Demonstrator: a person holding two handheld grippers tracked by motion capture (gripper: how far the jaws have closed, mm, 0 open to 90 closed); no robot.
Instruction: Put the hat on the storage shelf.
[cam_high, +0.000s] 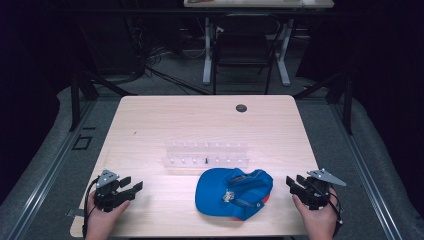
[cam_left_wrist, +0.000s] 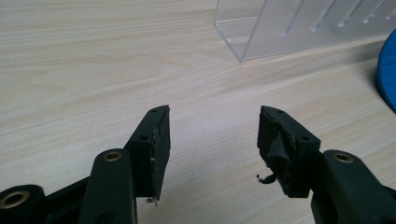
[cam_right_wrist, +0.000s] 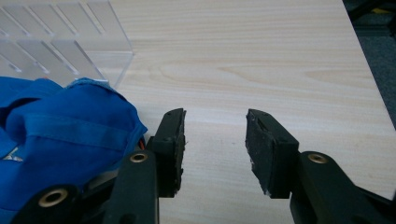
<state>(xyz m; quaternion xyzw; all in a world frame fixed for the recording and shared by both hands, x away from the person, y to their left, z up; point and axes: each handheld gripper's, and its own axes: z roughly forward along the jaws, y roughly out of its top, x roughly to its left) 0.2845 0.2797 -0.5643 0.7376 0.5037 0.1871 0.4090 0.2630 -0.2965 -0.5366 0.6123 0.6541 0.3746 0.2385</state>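
The right tool (cam_high: 294, 183) sits low at the near right edge of the surface (cam_high: 150, 120). Its jaws stand wide apart, and nothing is between them. In the right gripper view the blue cap (cam_right_wrist: 65, 130) lies just beside the tool's own left jaw, close enough that the cloth looks like it is brushing the tool's frame, though I cannot tell if it really touches.

The left tool (cam_high: 131, 186) sits low at the near left edge. Its jaws are wide apart too, with just bare wood between them. In the left gripper view the cap (cam_left_wrist: 387, 70) is a blue sliver far off at the right edge.

So the cap (cam_high: 234, 194) lies between the two tools, at the near middle of the surface, but it is much closer to the right one. It looks upside down, with its inside and back strap facing up. It is longer from side to side than from front to back.

Just behind the cap stands a clear rack (cam_high: 206, 154) with a row of little pegs. It runs left to right, the same way the cap does. I think the right tool has the shorter reach: it only needs to slide a little toward the left to meet the cap.
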